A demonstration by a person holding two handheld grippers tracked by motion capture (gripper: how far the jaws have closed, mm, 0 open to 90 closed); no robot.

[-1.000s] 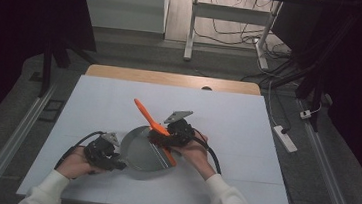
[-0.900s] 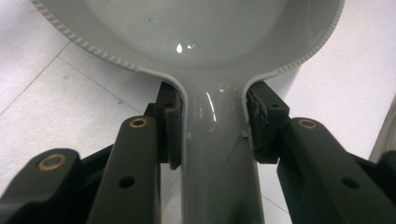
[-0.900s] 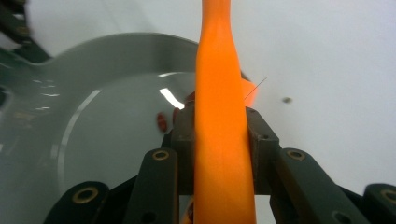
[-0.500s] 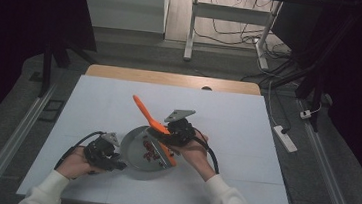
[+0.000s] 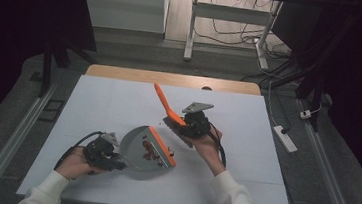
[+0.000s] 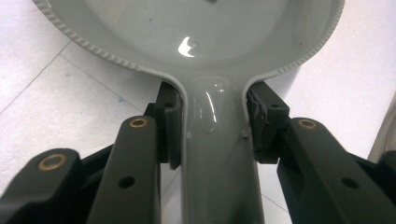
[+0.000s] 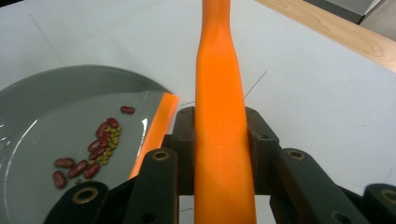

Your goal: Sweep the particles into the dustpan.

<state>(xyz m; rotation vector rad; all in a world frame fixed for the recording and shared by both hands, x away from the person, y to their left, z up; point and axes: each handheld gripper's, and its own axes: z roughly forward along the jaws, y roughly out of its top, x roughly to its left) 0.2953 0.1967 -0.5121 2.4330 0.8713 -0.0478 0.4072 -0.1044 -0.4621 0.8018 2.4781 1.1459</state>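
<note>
White sheeting covered the surface [image 5: 118, 106], with a strip of bare wood along its far edge and dark floor, cables and a metal stand beyond it.

From the high view, the grey dustpan [image 5: 137, 145] lay toward the near edge of the surface, left of centre, its orange lip [image 5: 160, 146] turned to the right. The left tool [image 5: 104, 152] met the pan at its left end, held by a hand in a white sleeve. The right tool [image 5: 194, 125] sat just past the pan's lip, nearer the middle of the surface, with the orange brush handle [image 5: 162, 97] slanting up and away toward the far edge.

The left gripper view made the grip plain: the two black jaws pressed against either side of the dustpan's grey handle [image 6: 215, 154], closed on it where the handle widens into the ribbed rim of the pan [image 6: 187, 28].

The right gripper view showed that tool's jaws clamped on the orange handle [image 7: 219, 116], which ran straight up between them. It also showed what the high view left as a reddish smudge: dark red beans [image 7: 88, 158] and small greenish bits [image 7: 109, 149] lying inside the pan, gathered a little behind the orange lip [image 7: 156, 126].
</note>
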